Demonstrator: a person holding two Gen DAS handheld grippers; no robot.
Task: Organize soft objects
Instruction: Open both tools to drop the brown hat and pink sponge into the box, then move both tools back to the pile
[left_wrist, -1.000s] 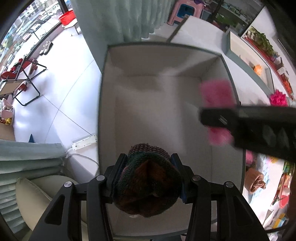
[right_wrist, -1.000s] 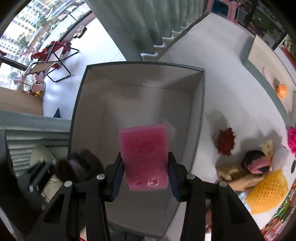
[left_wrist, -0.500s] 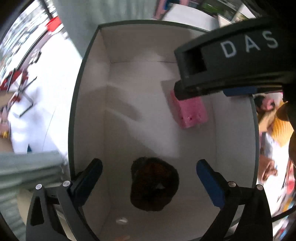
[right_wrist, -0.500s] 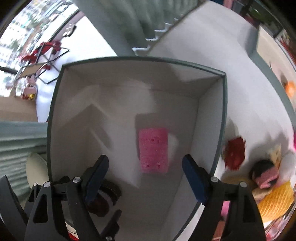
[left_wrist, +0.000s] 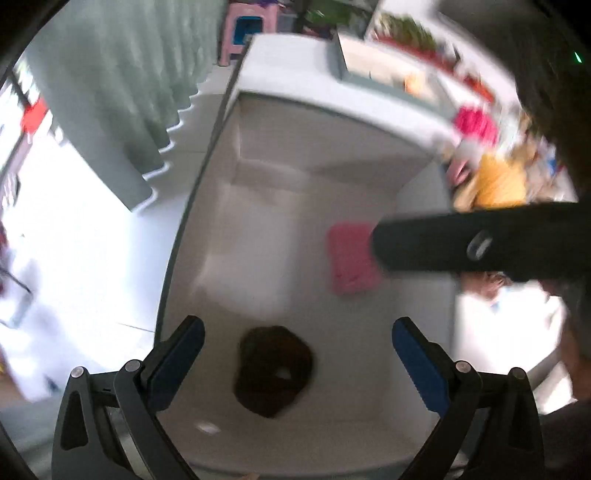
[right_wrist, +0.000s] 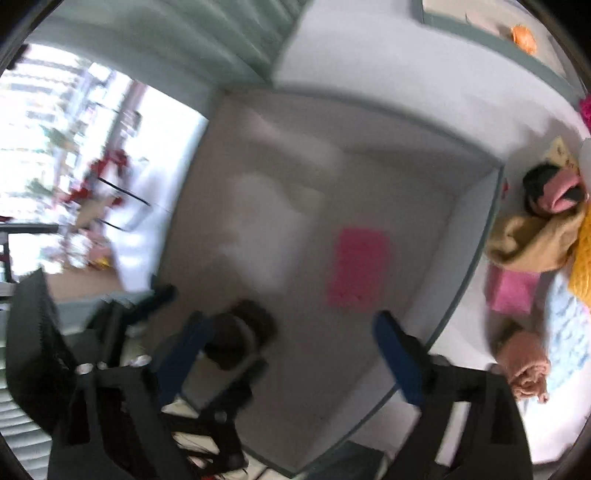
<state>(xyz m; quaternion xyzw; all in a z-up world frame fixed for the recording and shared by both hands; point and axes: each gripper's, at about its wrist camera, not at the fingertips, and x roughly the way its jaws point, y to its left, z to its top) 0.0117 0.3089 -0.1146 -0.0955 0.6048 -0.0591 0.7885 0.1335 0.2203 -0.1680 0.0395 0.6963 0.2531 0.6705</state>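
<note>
Pink sponge (right_wrist: 360, 267) beyond open jaws

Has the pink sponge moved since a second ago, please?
Yes. It was clamped in the right gripper above the box; now the pink sponge lies on the box floor near the right wall, and the gripper is open and empty.

Green pleated curtain (left_wrist: 107, 92), pink stool with blue seat (left_wrist: 247, 26), bright window view (right_wrist: 62, 147), all blurred

One box (left_wrist: 229, 155), one pink sponge (left_wrist: 351, 262), one dark hat (left_wrist: 273, 371)
</note>
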